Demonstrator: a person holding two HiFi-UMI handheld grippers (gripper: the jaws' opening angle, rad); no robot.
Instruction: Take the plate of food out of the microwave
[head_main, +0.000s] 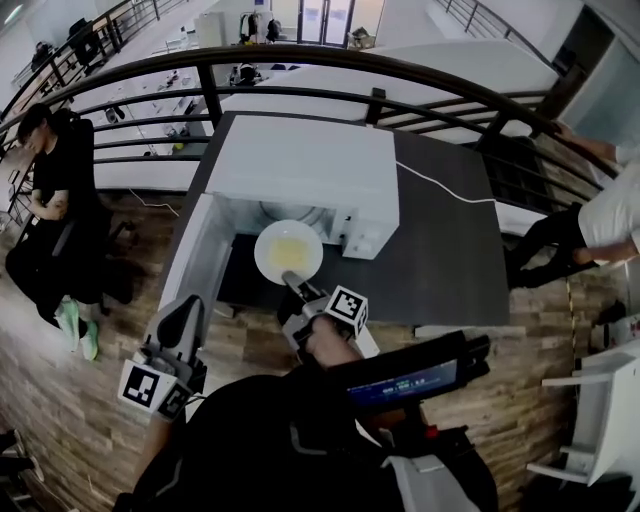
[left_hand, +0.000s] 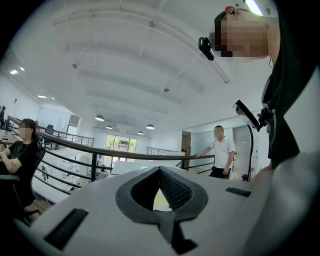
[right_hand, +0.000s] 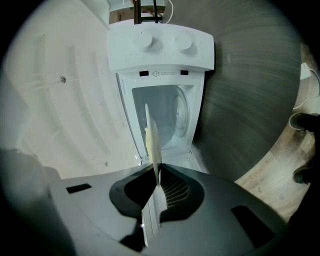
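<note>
Right gripper: jaws pressed nearly together, pinching the rim of the plate. In the right gripper view the plate runs edge-on between the pads. Only the lip is caught, at the plate's 6 o'clock in the head view, the side nearest the person.

Plate: white, round, shallow. It hangs level in front of the open cavity of the microwave, above the worktop. Whether its far edge has cleared the mouth, I cannot tell. Pale yellow food sits at its centre.

Handling, as judged:
- Stiff and probably ceramic, so breakable if dropped.
- Glazed rim likely slick, and a one-point rim pinch leaves the whole plate hanging off that point.
- The food's weight adds leverage towards 12 o'clock, and a sag there could slide it off.
- Keep the plate flat and move it slowly. A second hold at 9 o'clock of the rim would steady it.

Left gripper: jaw tips meet, nothing between them. It points up at the ceiling, low at 7 o'clock in the head view, well apart from the plate.

Surroundings: microwave door swung open at 9 o'clock of the oven. White cable trails across the worktop towards 3 o'clock. Railing beyond at 12 o'clock.
</note>
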